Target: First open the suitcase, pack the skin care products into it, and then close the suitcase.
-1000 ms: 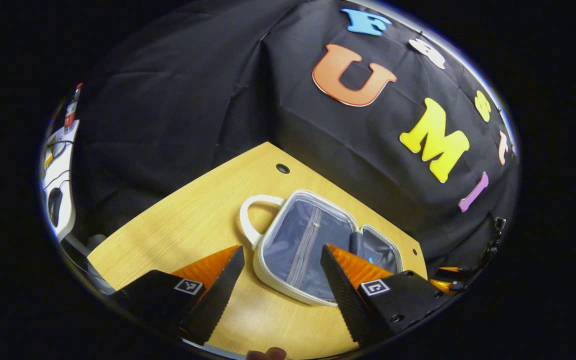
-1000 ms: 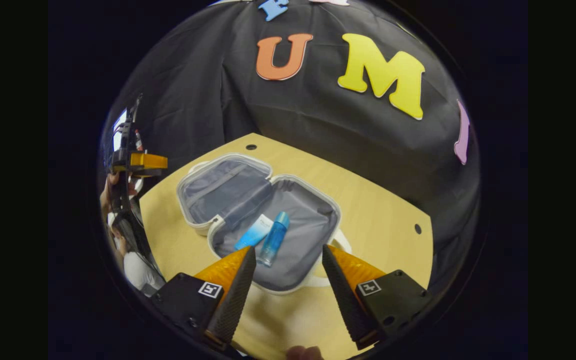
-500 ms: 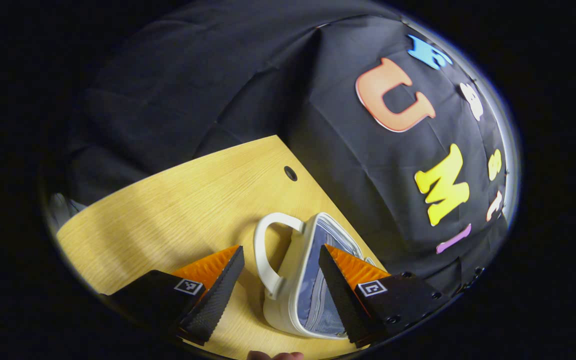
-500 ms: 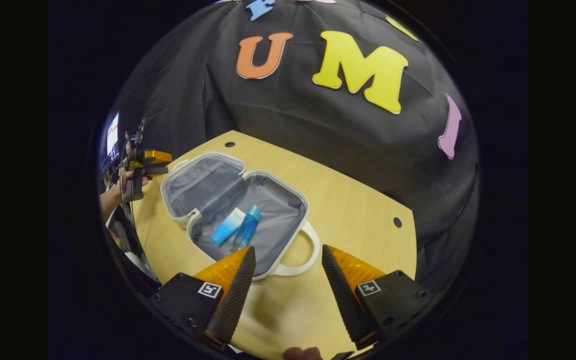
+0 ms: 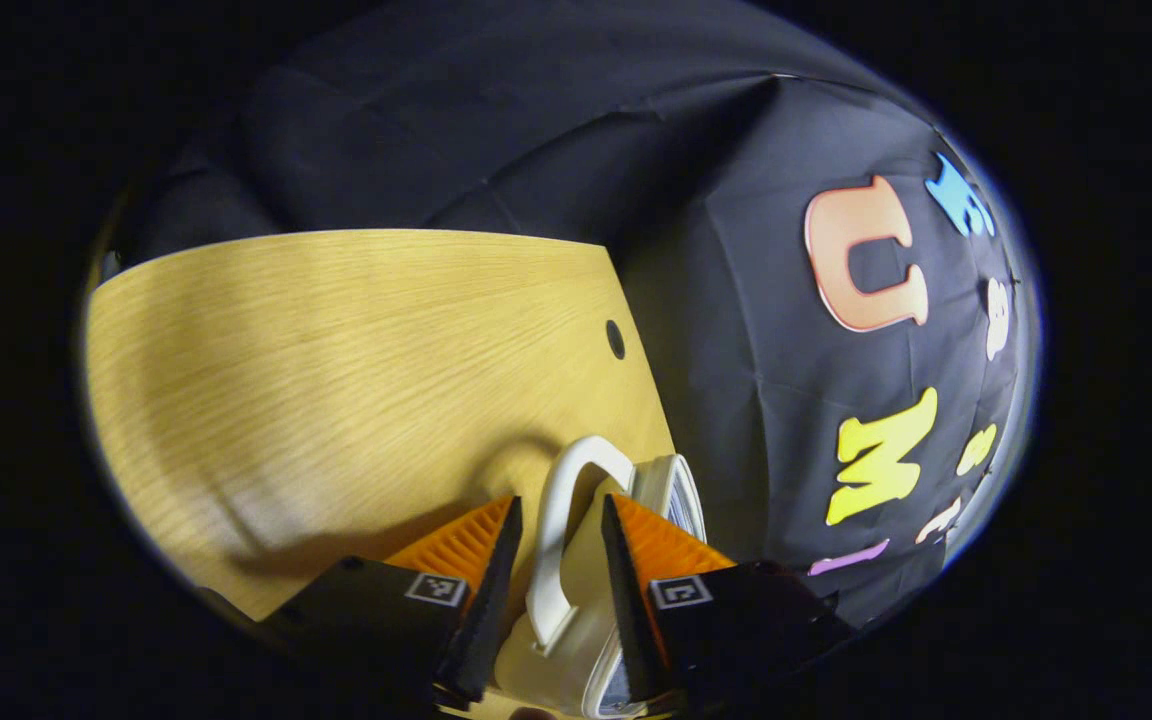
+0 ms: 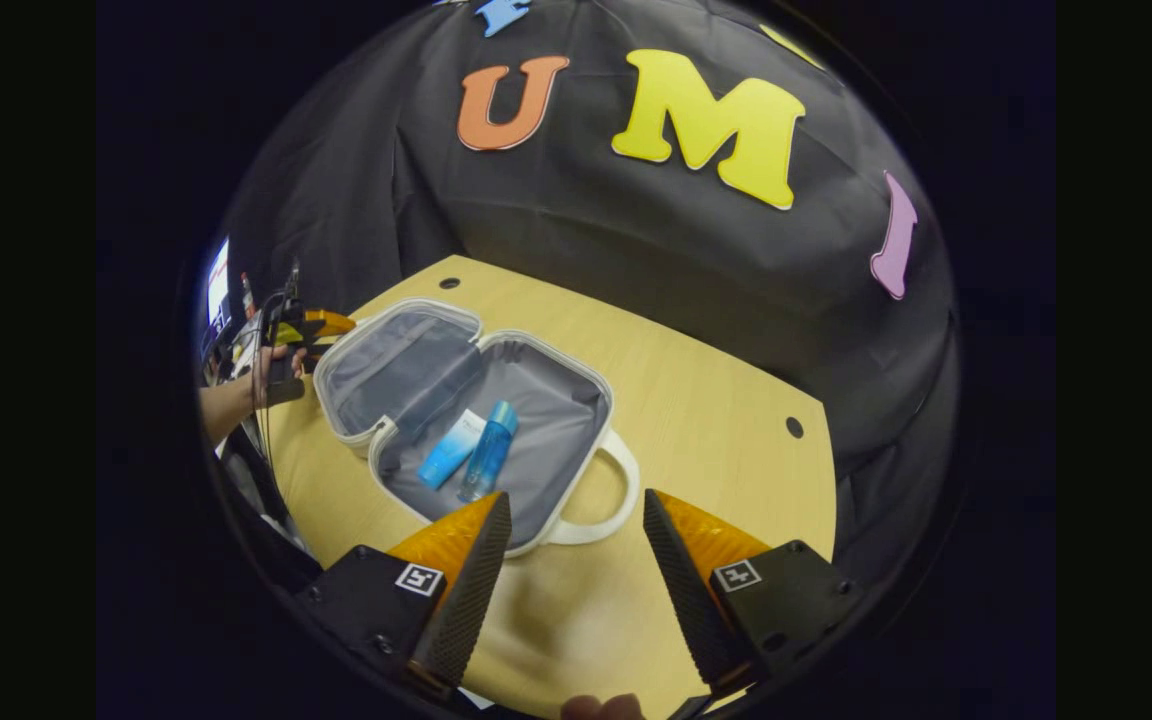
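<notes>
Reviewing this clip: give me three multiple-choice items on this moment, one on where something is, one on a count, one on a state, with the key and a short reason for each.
1. Where do the skin care products lie?
A. On the table beside the suitcase
B. Inside the open suitcase
C. Between the right gripper's fingers

2. How many products are in the suitcase?
A. One
B. Two
C. Four

3. What is the state of the suitcase?
A. Open, both halves lying flat
B. Shut
C. Standing upright on its edge

Key: 1 B, the blue bottle and the blue tube rest on the grey lining of the suitcase. 2 B, just those two items lie there. 3 A, both lined halves face up on the table, while the left gripper brackets the handle.
</notes>
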`<state>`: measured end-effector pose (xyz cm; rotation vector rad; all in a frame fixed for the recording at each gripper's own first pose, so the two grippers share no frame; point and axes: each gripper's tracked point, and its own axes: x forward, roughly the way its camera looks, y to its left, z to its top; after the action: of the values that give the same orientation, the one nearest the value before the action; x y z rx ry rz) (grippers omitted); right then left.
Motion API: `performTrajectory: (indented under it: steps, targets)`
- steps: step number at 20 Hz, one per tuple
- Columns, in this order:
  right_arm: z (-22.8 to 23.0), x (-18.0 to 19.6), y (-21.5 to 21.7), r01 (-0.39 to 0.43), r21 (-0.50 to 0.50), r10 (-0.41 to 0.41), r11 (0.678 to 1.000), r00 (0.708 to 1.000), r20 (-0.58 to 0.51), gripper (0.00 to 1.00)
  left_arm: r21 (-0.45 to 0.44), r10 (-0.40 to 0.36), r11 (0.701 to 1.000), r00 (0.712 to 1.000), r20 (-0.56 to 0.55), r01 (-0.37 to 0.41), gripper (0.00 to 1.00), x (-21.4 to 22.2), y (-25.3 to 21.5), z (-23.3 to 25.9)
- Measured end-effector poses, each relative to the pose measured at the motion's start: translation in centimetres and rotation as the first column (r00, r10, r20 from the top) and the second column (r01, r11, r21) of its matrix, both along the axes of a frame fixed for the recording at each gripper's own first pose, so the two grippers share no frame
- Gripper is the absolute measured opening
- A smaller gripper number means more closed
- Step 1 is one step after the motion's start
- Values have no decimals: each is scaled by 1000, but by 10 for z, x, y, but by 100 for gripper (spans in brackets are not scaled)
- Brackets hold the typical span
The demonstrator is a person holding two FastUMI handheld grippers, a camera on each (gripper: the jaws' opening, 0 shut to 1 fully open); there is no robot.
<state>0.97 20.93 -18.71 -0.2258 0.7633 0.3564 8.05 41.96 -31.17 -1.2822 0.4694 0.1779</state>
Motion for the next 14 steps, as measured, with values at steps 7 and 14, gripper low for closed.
performTrajectory:
  steps: [7, 14]
  targets:
    - [7, 2, -3, 28, 56, -29, 998, 999, 28, 80, 19, 9, 1000, 999, 38, -9, 13, 1, -7, 39]
    - [32, 1, -24, 83, 138, -99, 987, 989, 114, 80, 226, -122, 971, 973, 198, 76, 8, 10, -61, 180]
